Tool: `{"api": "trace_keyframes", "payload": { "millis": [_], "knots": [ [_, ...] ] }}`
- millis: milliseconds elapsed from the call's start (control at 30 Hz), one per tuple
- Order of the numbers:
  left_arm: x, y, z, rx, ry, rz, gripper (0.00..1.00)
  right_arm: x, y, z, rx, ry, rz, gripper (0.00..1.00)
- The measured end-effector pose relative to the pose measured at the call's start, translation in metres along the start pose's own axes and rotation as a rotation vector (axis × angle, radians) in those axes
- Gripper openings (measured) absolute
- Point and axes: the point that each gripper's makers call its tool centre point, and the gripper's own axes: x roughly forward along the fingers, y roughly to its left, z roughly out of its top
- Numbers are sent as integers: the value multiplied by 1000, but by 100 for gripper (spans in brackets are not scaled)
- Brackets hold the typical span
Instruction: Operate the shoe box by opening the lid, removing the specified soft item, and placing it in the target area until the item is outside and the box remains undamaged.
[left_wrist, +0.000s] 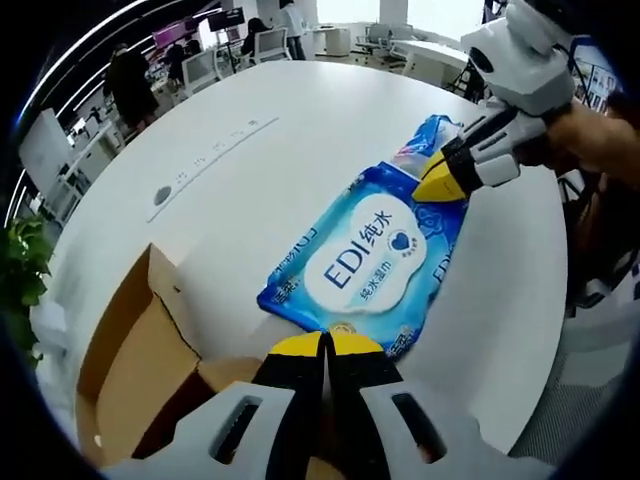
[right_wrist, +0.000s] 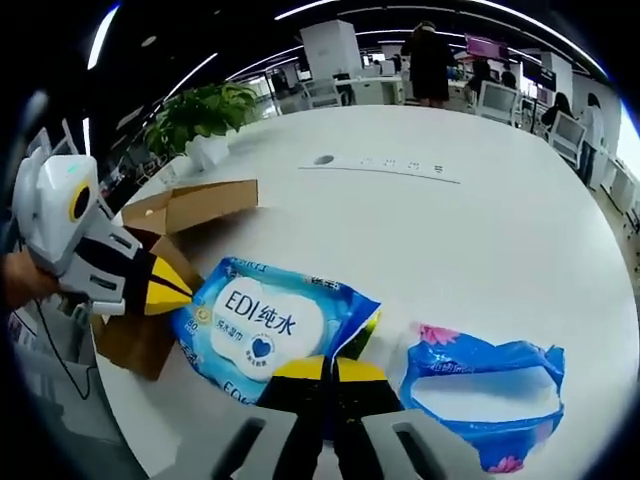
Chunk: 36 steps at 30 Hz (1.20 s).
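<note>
A blue wet-wipes pack (left_wrist: 365, 255) with a white label lies stretched across the white round table (left_wrist: 250, 100) between both grippers. My left gripper (left_wrist: 325, 345) is shut on its near edge. My right gripper (left_wrist: 440, 185) comes in from the upper right, its yellow tips pinching the far edge. In the right gripper view, my right gripper (right_wrist: 325, 368) is shut on one corner of the wipes pack (right_wrist: 260, 325), and the left gripper (right_wrist: 172, 290) holds the opposite end. The open cardboard shoe box (left_wrist: 130, 350) (right_wrist: 195, 205) stands beside the pack, flaps up.
A second blue soft pack (right_wrist: 490, 395) (left_wrist: 432, 135) lies on the table (right_wrist: 450, 230) beyond the wipes. A long socket strip (right_wrist: 385, 165) runs across the far side. A potted plant (right_wrist: 200, 110) stands past the box. Desks, chairs and people fill the background.
</note>
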Motion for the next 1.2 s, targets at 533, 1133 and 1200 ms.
{"api": "trace_keyframes", "payload": {
  "millis": [533,1133,1200],
  "knots": [
    [-4,-7,-5,-12,35,-59,1,-5,-5,-9,-77,29,-46,0],
    [-50,2,-11,-65,-55,-45,6,-39,6,-3,-172,18,-55,7],
    [-55,5,-16,-66,-67,-40,5,-44,11,1,-198,11,-44,8]
  ]
}}
